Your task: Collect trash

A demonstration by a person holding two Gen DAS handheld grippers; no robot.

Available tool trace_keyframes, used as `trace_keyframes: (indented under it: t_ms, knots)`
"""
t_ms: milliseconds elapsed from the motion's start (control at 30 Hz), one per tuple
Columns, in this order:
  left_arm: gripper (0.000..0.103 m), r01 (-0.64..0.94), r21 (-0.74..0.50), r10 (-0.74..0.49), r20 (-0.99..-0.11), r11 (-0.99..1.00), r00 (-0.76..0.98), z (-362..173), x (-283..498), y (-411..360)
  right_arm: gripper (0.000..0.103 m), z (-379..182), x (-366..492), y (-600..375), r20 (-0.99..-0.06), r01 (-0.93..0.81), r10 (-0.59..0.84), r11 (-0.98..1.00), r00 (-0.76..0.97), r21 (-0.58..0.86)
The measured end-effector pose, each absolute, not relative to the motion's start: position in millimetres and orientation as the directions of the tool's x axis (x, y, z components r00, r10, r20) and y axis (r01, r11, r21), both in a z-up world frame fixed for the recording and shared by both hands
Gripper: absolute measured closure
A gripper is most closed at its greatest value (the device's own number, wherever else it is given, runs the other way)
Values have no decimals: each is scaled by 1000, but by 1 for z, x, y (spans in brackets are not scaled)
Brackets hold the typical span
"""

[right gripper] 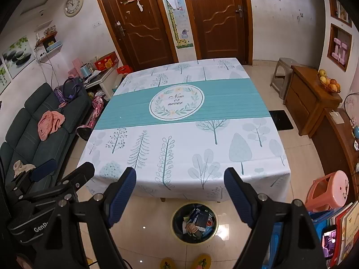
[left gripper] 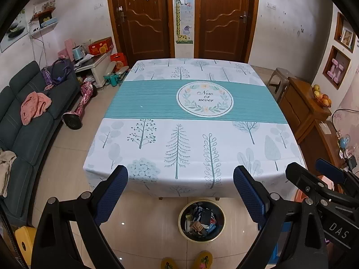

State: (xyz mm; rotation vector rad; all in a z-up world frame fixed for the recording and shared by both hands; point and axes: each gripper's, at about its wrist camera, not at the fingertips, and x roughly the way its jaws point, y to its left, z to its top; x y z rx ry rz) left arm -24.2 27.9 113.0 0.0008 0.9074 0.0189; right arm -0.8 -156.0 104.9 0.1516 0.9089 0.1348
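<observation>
Closest to me, my left gripper (left gripper: 180, 174) has its jaws spread wide with nothing between them, and my right gripper (right gripper: 180, 177) is the same, wide apart and holding nothing. Both hang side by side above the floor, just in front of the worktop's near edge. Down by my yellow slippers (left gripper: 186, 263) sits the trash bin (left gripper: 202, 222), a round bin with a pale rim, standing on the floor tiles close to the hanging edge of the cloth. It is nearly full of trash (right gripper: 197, 222): crumpled wrappers, bits of paper and small flat packs in blue, white, brown and dark colors, all jumbled together. Past the bin is the worktop (left gripper: 224, 152), covered by a white cloth with trees and a teal band. I see no trash lying on it, only a tiny white speck (left gripper: 141, 106) on the teal band, too small to tell what it is. I think the job is almost done or finished. To do this step well, I should look slowly over the whole cloth and the floor around the bin, check that speck, and keep both jaws wide and clear of the cloth so I do not snag it.
</observation>
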Motion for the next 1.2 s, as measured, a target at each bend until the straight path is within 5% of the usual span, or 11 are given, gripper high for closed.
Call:
trace_keyframes:
  t_ms: [1200]
  knots:
    - [9,-41,16,37,-800,999,599,107,-20,22,22,97,-5,-155,-781,-60,192,979,595,195]
